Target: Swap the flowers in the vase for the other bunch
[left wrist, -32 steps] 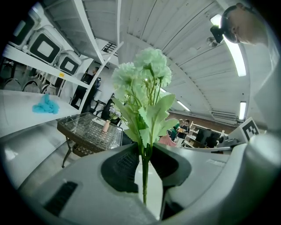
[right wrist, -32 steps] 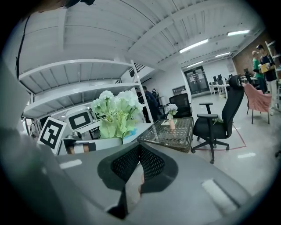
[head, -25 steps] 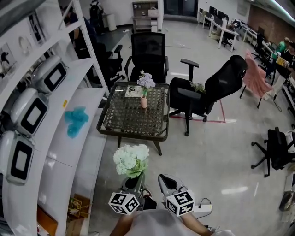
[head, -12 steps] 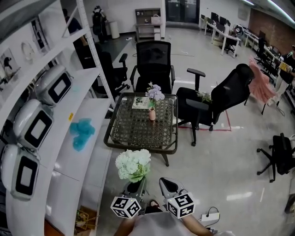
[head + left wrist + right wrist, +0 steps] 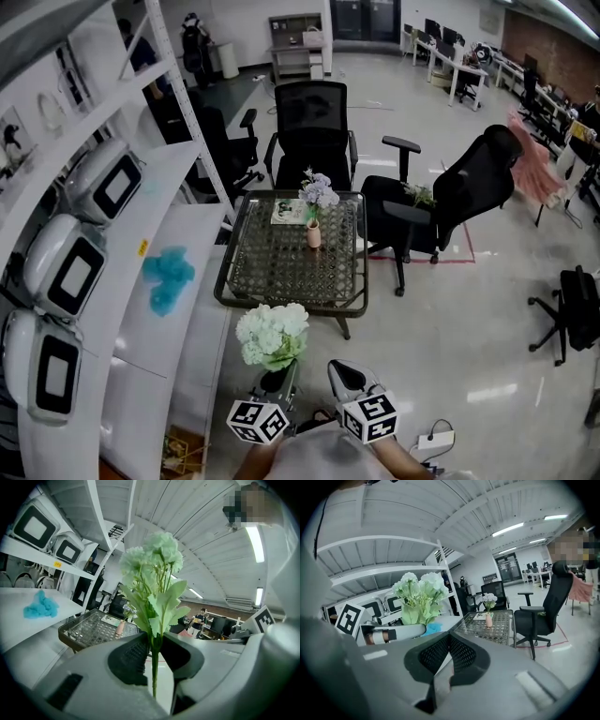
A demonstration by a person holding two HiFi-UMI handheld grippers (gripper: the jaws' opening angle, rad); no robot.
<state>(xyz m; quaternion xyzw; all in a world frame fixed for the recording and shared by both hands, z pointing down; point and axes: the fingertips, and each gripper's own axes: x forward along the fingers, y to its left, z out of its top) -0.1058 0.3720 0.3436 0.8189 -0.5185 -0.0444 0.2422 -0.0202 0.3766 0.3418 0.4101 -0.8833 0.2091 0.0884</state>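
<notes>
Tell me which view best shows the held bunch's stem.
Left gripper view: the stem runs between the left gripper's fingers. Head view shows mostly blooms; right gripper view shows blooms and leaves, no stem.

Open floor (image 5: 441, 342) lies ahead of me toward the lattice-top table (image 5: 272, 272) at 12 o'clock; white shelving (image 5: 159, 328) crowds 9 o'clock, a black office chair (image 5: 450, 197) blocks 1 o'clock.
</notes>
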